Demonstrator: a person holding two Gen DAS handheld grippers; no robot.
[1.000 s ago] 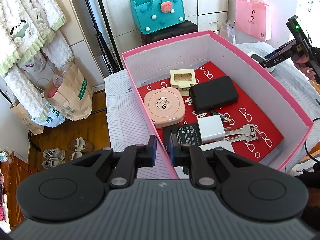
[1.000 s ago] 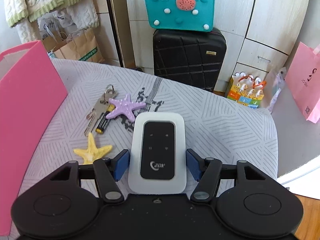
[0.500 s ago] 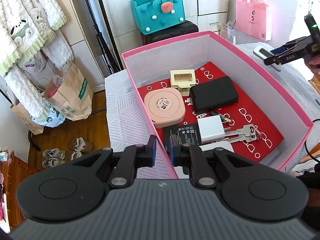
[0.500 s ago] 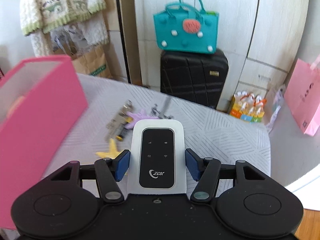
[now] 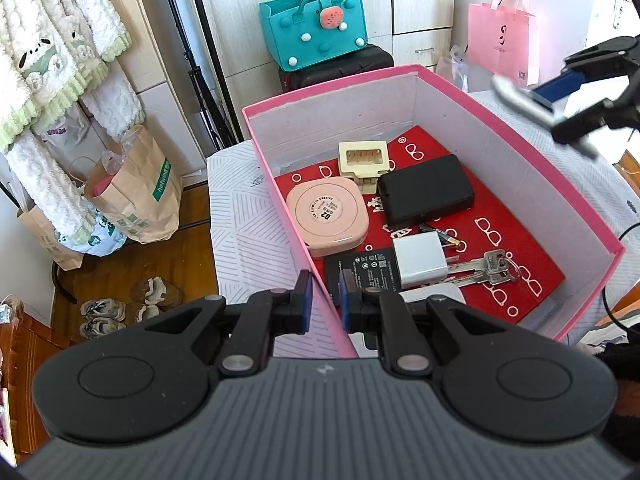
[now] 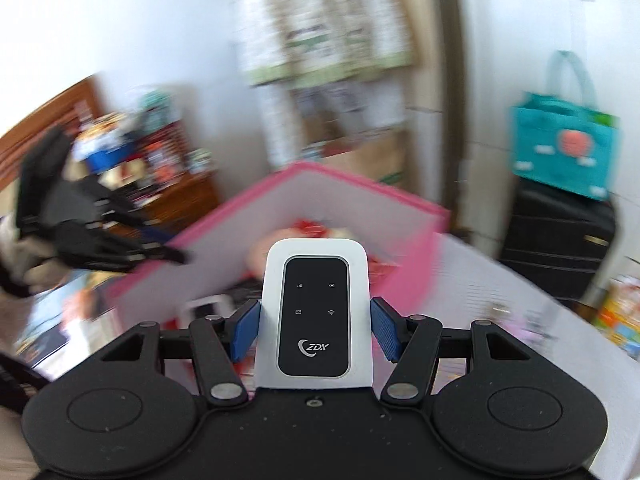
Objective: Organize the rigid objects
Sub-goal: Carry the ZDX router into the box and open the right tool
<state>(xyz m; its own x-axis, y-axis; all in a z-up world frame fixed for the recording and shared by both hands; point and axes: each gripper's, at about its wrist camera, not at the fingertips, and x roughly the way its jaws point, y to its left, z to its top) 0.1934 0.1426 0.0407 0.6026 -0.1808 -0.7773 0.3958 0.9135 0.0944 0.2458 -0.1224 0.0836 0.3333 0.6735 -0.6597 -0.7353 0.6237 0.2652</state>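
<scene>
My right gripper (image 6: 314,322) is shut on a white pocket router with a black face (image 6: 315,312) and holds it in the air, facing the pink box (image 6: 224,236). It shows in the left wrist view (image 5: 560,96) above the box's right wall. My left gripper (image 5: 323,304) is shut on the near left wall of the pink box (image 5: 316,268). Inside the box lie a pink round case (image 5: 327,214), a cream plug block (image 5: 363,157), a black case (image 5: 426,190), a white charger (image 5: 419,261), keys (image 5: 488,268) and a black battery (image 5: 360,270).
The box stands on a grey striped cloth (image 5: 244,232). A teal felt bag (image 5: 314,28) sits on a black suitcase behind the table. Paper bags (image 5: 140,188) and shoes (image 5: 120,304) are on the wooden floor at the left. The right wrist view is motion-blurred.
My right gripper has lifted the router off the cloth and swung left toward the pink box. My left gripper has stayed on the box wall.
</scene>
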